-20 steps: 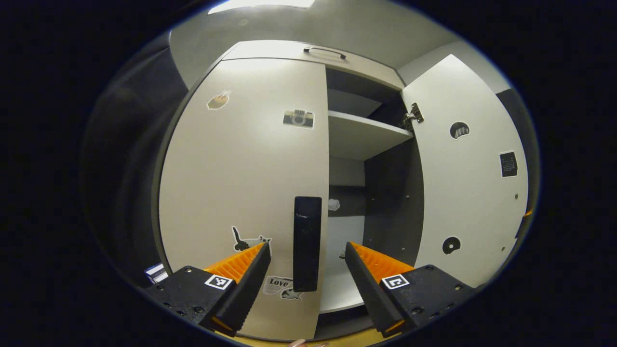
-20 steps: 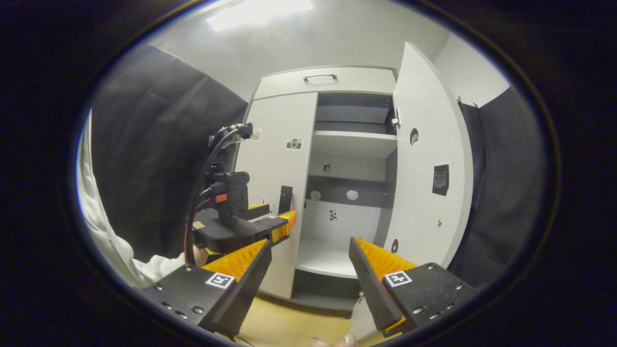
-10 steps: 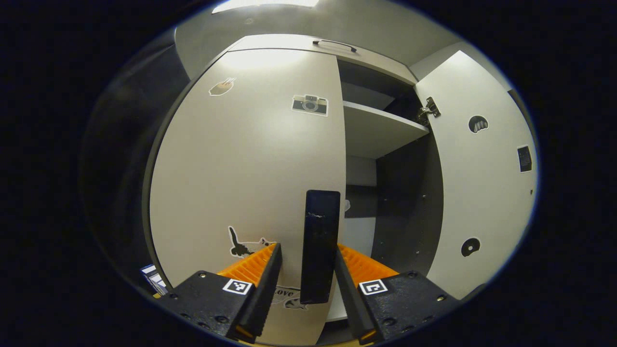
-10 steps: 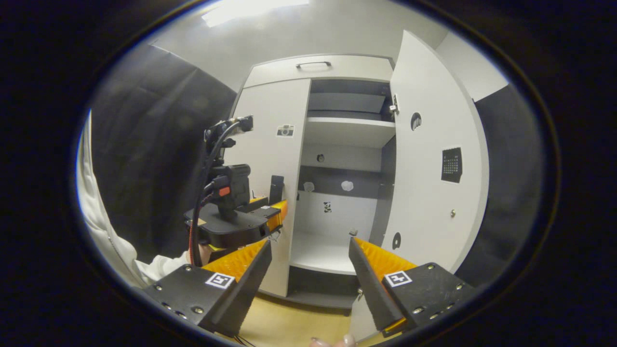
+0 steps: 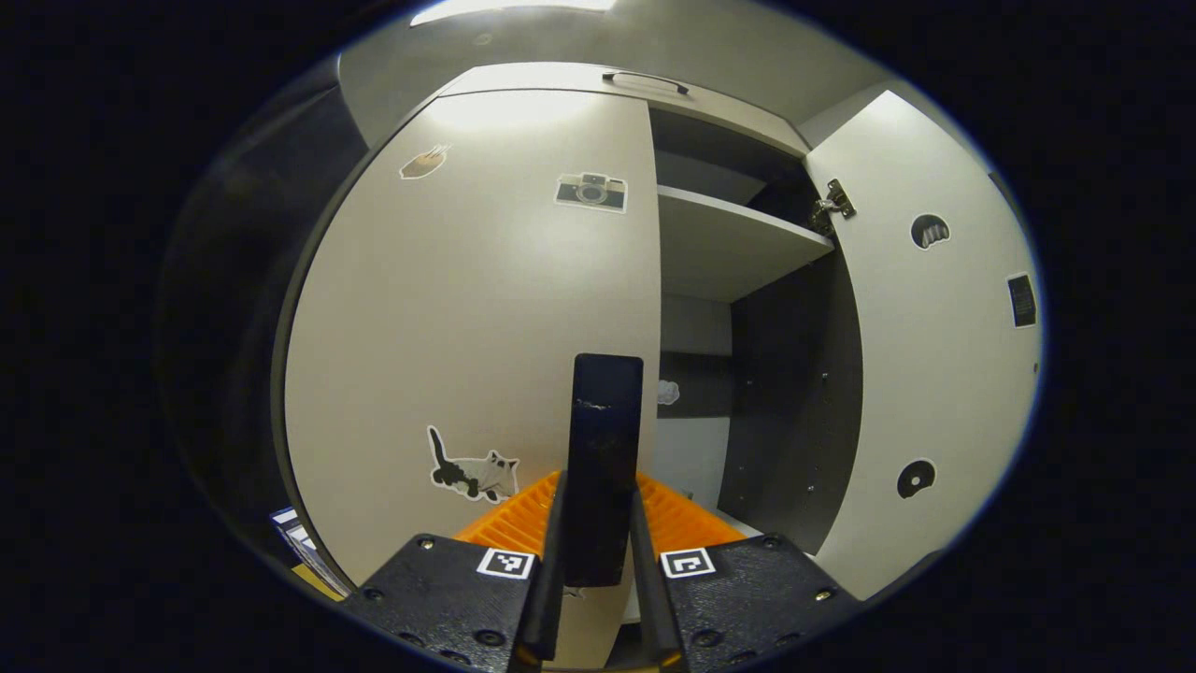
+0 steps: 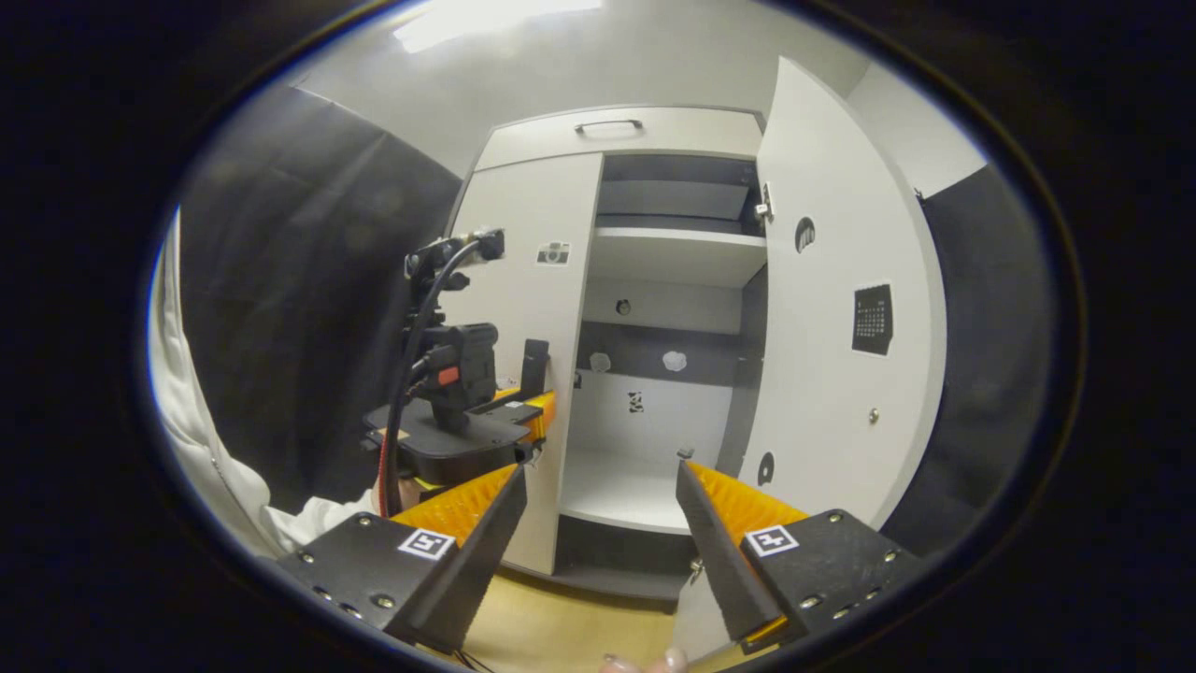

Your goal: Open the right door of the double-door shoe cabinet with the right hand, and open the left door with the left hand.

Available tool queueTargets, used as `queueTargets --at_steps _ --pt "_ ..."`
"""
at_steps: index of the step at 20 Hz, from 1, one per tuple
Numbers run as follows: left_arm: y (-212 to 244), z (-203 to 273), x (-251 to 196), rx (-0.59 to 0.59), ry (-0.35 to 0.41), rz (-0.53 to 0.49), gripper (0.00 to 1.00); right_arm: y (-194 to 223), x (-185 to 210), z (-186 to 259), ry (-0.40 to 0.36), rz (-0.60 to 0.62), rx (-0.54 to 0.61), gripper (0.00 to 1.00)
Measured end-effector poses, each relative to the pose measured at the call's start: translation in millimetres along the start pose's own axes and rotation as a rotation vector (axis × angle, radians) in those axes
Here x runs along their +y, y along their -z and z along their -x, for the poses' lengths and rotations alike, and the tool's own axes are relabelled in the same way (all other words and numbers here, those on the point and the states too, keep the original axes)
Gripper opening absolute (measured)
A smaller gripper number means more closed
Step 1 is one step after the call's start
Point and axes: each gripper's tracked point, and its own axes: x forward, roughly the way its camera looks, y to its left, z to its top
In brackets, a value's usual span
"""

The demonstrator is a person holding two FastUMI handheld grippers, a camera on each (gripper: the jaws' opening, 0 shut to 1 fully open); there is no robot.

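Note:
The shoe cabinet's left door stands closed, pale with stickers, and carries a tall black handle at its right edge. My left gripper is shut on that handle, one finger pressing each side. The right door is swung wide open. In the right gripper view the left gripper sits at the handle of the left door, and the right door stands open. My right gripper hangs open with nothing in it, back from the cabinet.
Bare shelves show inside the right half. A top drawer with a bar handle runs above the doors. A person's white sleeve is at the left, black cloth walls flank the cabinet, and wooden floor lies below.
My left gripper moved in and closed its fingers onto the left door's black handle. The right gripper has stayed open and hardly moved.

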Motion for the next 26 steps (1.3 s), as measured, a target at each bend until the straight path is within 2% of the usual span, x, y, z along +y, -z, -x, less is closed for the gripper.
queueTargets --at_steps 5,8,12,16,19,24,26 --pt "1 -1 1 0.021 -0.014 -0.027 0.35 -5 -3 5 -0.015 -0.001 -0.019 0.97" --pt "2 -1 2 0.029 -0.044 -0.049 0.30 -7 -6 8 -0.019 0.012 -0.023 0.97" --pt "3 0 1 0.052 -0.017 -0.030 0.22 -9 -12 13 -0.017 0.007 -0.024 0.97" --pt "1 5 1 0.060 -0.021 -0.026 0.20 -10 -15 17 -0.025 -0.005 -0.025 0.97" --pt "0 22 0 0.077 0.010 -0.003 0.18 -11 -18 18 -0.034 -0.001 -0.026 0.97" --pt "-8 63 6 0.088 0.053 0.017 0.21 -12 -16 8 -0.094 -0.001 -0.045 0.97" --pt "-12 77 10 0.095 0.062 0.021 0.18 -14 -11 0 -0.118 -0.002 -0.048 0.97"
